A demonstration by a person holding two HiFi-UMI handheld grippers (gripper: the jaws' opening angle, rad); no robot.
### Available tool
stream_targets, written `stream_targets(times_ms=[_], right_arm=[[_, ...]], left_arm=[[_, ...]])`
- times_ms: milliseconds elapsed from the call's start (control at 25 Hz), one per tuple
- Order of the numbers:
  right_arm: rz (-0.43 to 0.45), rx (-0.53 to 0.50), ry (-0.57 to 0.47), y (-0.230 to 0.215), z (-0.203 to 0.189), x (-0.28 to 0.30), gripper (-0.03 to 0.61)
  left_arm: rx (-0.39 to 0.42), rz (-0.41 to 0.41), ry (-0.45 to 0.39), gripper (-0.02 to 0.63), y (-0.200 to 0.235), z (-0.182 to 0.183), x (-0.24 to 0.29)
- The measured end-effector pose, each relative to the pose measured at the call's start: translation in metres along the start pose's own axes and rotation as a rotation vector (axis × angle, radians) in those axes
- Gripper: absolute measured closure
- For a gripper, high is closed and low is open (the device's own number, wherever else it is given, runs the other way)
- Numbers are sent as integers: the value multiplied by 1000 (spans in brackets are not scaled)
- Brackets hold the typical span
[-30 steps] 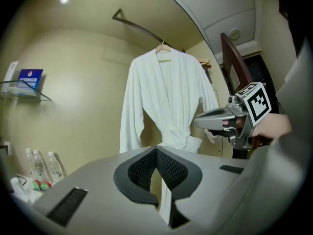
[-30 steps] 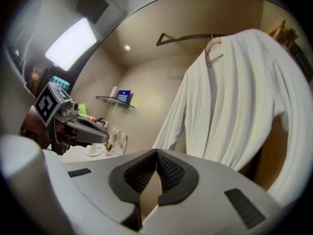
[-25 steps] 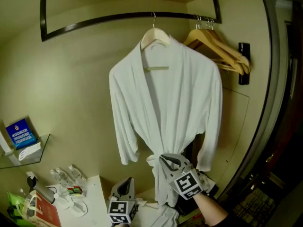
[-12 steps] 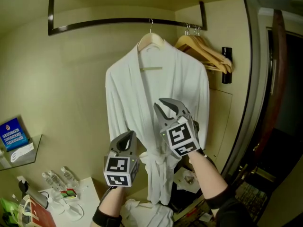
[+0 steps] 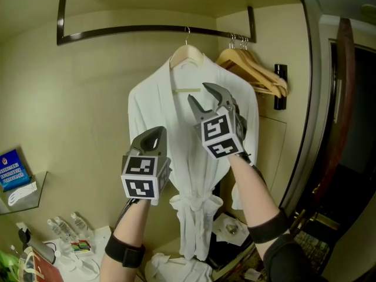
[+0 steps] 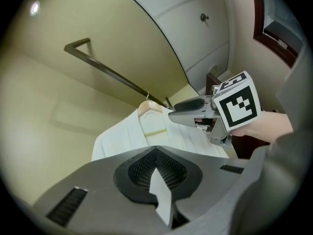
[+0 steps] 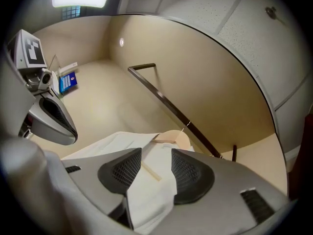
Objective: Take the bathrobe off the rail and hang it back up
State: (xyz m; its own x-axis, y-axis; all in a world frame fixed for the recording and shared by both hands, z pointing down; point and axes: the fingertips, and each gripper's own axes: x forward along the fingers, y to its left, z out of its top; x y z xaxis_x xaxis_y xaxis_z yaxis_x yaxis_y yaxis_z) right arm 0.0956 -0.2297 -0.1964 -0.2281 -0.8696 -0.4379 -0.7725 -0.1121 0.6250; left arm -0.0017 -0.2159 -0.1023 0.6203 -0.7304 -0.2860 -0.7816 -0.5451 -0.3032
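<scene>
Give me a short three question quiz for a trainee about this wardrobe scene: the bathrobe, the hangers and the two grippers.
1. True or false: the bathrobe is off the rail.
2. Where on the rail are the spare hangers? A left end, B middle, C right end.
3. Fill in: the ___ gripper is shut.
Key: 1 false, it hangs there on a wooden hanger. 2 C. 3 left gripper; the right gripper is open, its jaws have just been opening, gripping nothing.
</scene>
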Motion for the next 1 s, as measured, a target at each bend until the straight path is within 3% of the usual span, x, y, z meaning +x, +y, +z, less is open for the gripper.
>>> stream_targets(times_ms=[240,520,840,1000], right_arm=[[-52,-127,12,-49,8,41,297],[-13,-323,103,-78,1,90,291],[65,-313,148,-87,-17,136,287],[118,-314,135,-80,-16,151,341]], left_arm=[[24,3,-40,611,11,35,47],[53,4,-89,612,15,68,95],[65,11,-119,612,23,71,116],[50,20,-134,612,31,71,122]])
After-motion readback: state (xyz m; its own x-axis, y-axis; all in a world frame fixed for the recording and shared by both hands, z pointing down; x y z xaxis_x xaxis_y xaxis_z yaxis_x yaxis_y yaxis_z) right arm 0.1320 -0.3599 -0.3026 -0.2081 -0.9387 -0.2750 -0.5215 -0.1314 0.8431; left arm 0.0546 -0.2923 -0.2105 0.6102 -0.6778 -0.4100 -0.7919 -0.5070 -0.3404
